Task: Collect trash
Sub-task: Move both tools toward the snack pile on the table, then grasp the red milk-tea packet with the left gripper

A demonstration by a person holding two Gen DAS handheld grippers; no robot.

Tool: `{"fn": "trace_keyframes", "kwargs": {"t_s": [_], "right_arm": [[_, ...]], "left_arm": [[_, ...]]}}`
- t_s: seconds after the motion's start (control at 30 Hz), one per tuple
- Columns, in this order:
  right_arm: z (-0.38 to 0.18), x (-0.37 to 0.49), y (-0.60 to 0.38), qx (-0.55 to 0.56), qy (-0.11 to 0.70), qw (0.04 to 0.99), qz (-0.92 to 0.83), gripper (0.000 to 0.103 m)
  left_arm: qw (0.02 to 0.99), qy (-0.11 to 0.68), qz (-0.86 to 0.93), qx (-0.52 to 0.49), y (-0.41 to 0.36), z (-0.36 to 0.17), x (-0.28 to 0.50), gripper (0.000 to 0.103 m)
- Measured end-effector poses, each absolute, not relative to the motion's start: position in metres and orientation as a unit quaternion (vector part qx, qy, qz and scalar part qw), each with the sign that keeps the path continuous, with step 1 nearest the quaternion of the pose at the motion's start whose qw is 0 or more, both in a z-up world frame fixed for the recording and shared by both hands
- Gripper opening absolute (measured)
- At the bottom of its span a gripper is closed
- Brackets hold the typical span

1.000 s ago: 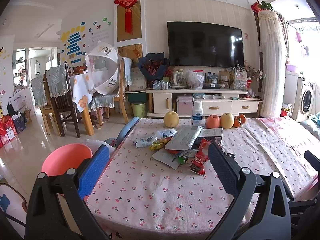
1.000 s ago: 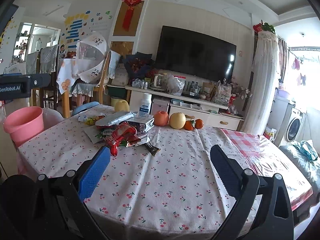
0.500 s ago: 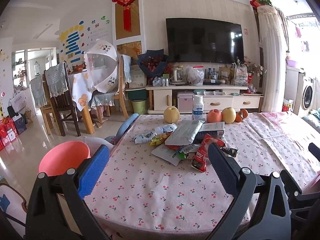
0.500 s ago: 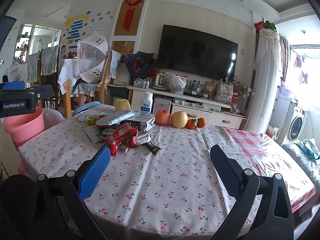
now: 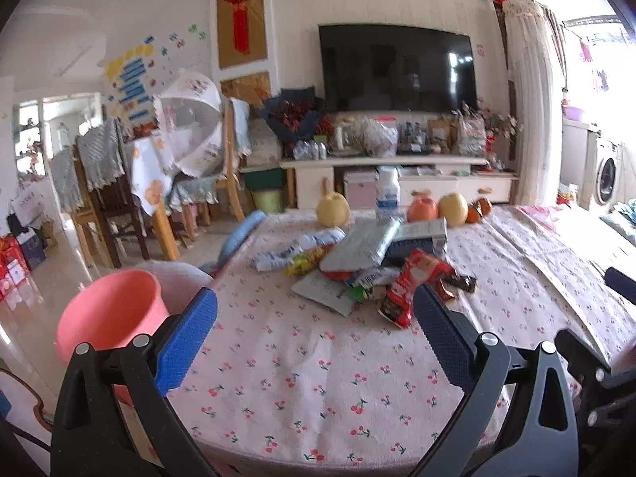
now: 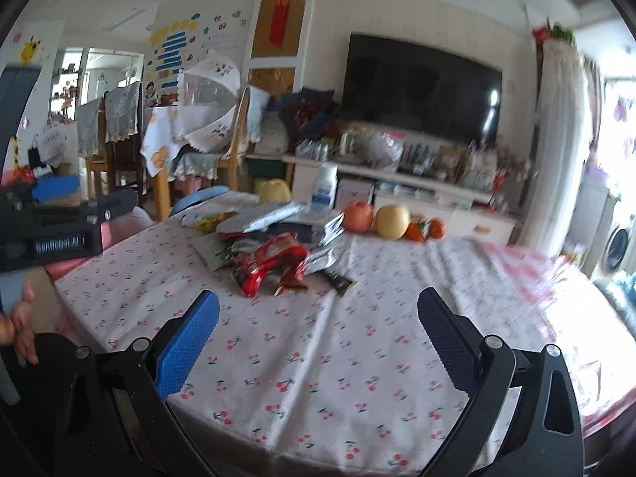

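A heap of wrappers and packets [image 5: 369, 262] lies mid-table on the cherry-print cloth [image 5: 302, 361]; a red snack bag [image 5: 413, 278] sits at its near right edge. In the right wrist view the same heap [image 6: 274, 242] shows the red bag [image 6: 270, 264] and a dark small wrapper [image 6: 340, 280] nearest me. A pink bucket [image 5: 107, 318] stands off the table's left edge. My left gripper [image 5: 314, 318] is open and holds nothing, short of the heap. My right gripper [image 6: 318, 318] is open too, with bare cloth between its fingers.
Fruit [image 5: 437, 208] and a white bottle [image 5: 387, 192] stand behind the heap. A blue chair back [image 5: 238, 234] leans at the table's left rim. A TV cabinet [image 5: 397, 183], dining chairs [image 5: 103, 198] and a washing machine [image 5: 606, 177] lie beyond. A hand [image 6: 20, 326] holds the left gripper's body [image 6: 59, 222].
Both grippers have drifted a little closer to the heap, the right one swinging left so the heap sits more centrally. Both stay open.
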State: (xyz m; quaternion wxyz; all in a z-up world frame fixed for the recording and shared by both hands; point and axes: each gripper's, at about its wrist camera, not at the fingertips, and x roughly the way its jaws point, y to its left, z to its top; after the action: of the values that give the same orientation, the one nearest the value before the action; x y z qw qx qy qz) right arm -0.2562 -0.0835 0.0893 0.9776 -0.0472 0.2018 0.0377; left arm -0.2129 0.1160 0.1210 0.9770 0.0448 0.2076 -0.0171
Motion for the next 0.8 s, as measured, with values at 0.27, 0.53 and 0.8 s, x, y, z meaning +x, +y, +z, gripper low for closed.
{"fn": "trace_keyframes", "kwargs": {"t_s": [0.27, 0.53, 0.8], "right_arm": [[0.072, -0.211, -0.121, 0.067, 0.284, 0.955, 0.058, 0.099], [0.051, -0.166, -0.140, 0.138, 0.343, 0.926, 0.077, 0.099], [0.043, -0.124, -0.147, 0.153, 0.353, 0.918, 0.091, 0.097]], "left_arm": [[0.959, 0.260, -0.096, 0.055, 0.108, 0.091, -0.183, 0.099], [0.949, 0.284, -0.122, 0.064, 0.100, 0.081, -0.150, 0.099], [0.934, 0.304, -0.165, 0.083, 0.075, 0.065, -0.121, 0.099]]}}
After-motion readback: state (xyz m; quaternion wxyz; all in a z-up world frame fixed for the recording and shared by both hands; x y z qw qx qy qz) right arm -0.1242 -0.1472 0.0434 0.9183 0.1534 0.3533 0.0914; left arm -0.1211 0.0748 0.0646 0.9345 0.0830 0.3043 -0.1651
